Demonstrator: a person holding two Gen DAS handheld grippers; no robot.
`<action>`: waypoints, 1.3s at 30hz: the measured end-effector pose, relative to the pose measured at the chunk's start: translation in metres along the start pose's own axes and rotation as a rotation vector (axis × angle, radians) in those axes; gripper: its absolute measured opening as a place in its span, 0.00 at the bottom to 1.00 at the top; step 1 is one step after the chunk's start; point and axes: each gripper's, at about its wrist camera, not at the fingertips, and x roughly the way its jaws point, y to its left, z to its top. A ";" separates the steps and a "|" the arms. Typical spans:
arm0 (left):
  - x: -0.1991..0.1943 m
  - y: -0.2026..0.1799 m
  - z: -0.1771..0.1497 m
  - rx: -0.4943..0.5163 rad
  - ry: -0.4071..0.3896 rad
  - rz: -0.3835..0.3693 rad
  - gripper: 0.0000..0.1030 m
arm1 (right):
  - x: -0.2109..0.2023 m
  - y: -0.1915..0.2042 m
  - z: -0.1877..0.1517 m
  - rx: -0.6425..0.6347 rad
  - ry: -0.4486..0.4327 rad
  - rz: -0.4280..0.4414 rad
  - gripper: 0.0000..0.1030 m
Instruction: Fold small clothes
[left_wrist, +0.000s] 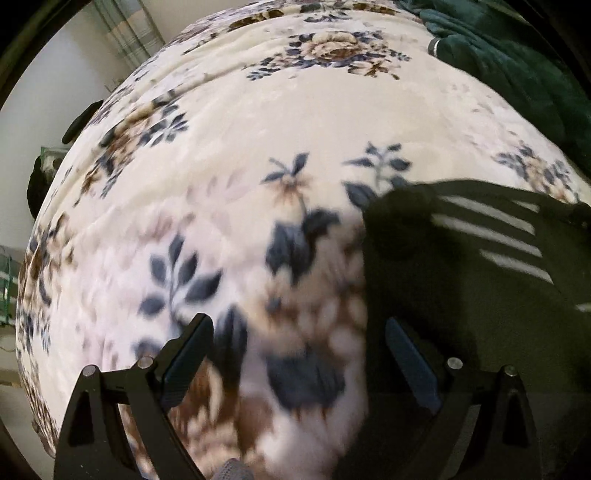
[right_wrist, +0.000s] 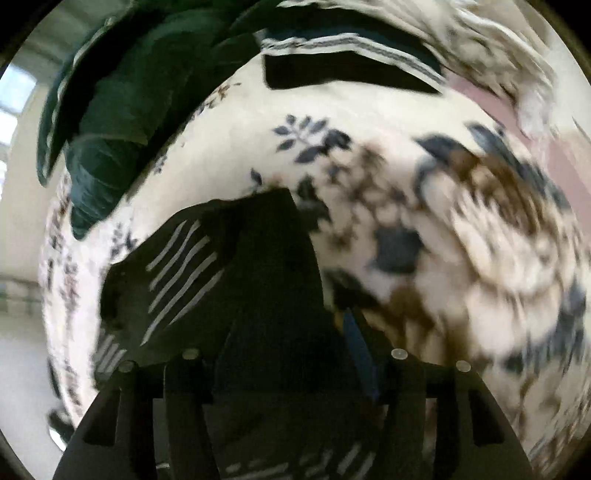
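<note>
A black garment with thin white stripes (left_wrist: 480, 258) lies on the floral blanket (left_wrist: 258, 129) at the right of the left wrist view. My left gripper (left_wrist: 299, 350) hangs open over the blanket at the garment's left edge. Its right finger (left_wrist: 410, 362) is above the black cloth, and nothing is between the jaws. In the right wrist view the same striped garment (right_wrist: 221, 266) lies flat just under my right gripper (right_wrist: 295, 328). That gripper's jaws stand apart. Its blue right pad (right_wrist: 356, 343) shows clear of the cloth, while the left finger is lost against the black fabric.
A second black striped piece (right_wrist: 347, 66) lies folded at the far side of the blanket (right_wrist: 369, 122). A dark green cover (right_wrist: 122, 96) is bunched at the bed's far left, also seen in the left wrist view as green cloth (left_wrist: 517, 55). A pale wall (left_wrist: 44, 92) borders the bed.
</note>
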 end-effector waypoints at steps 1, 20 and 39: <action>0.006 -0.002 0.006 0.009 0.002 0.008 0.93 | 0.009 0.006 0.004 -0.034 0.013 -0.021 0.56; -0.103 0.008 -0.030 0.021 -0.175 -0.017 1.00 | -0.025 0.018 0.012 -0.178 0.085 -0.048 0.69; -0.221 -0.331 -0.382 0.140 0.254 -0.193 1.00 | -0.078 -0.086 0.016 -0.648 0.478 0.106 0.85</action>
